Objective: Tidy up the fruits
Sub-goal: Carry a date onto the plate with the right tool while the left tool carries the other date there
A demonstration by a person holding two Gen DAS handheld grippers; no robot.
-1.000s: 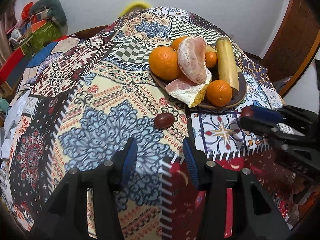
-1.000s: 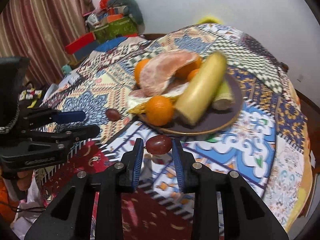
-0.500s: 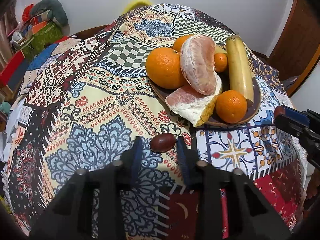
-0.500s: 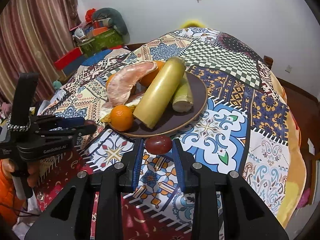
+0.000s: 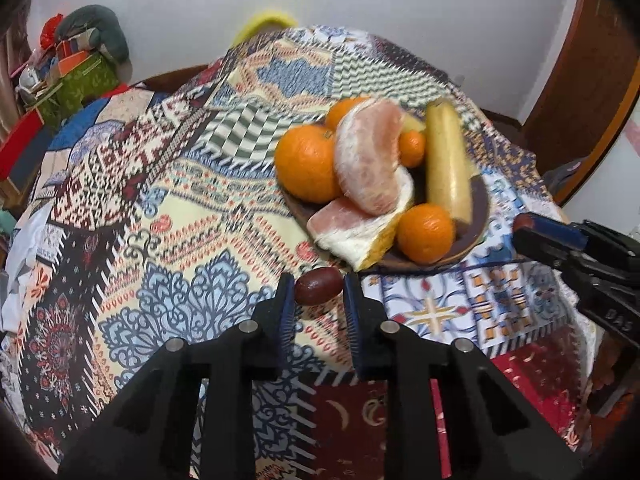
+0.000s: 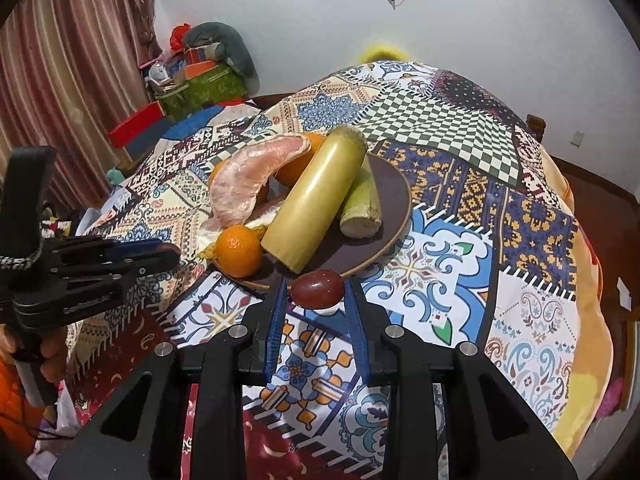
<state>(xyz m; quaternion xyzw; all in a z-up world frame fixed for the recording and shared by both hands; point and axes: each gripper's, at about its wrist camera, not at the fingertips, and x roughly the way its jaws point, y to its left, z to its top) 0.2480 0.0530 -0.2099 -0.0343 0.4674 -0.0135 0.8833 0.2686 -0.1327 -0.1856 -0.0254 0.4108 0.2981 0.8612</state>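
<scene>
A dark red date (image 5: 318,291) sits just before the plate's near rim, and my left gripper (image 5: 319,295) is shut on it, one pad at each end. My right gripper (image 6: 316,294) is shut on a second red date (image 6: 317,289), held just in front of the brown plate (image 6: 394,196). The plate (image 5: 478,216) carries oranges (image 5: 306,164), a peeled pomelo piece (image 5: 370,164) and a sugarcane stick (image 6: 316,200). From the left wrist the right gripper (image 5: 532,230) shows at the right edge. From the right wrist the left gripper (image 6: 160,252) shows at the left.
A patchwork cloth (image 6: 460,264) covers the round table. Boxes and a green bag (image 6: 200,80) pile up by the curtain at the back left. A wooden door (image 5: 588,80) stands at the right. A hand in an orange sleeve (image 6: 24,360) holds the left tool.
My left gripper moved forward over the date on the cloth and closed on it. The right gripper, keeping its date, swung round to the plate's front edge.
</scene>
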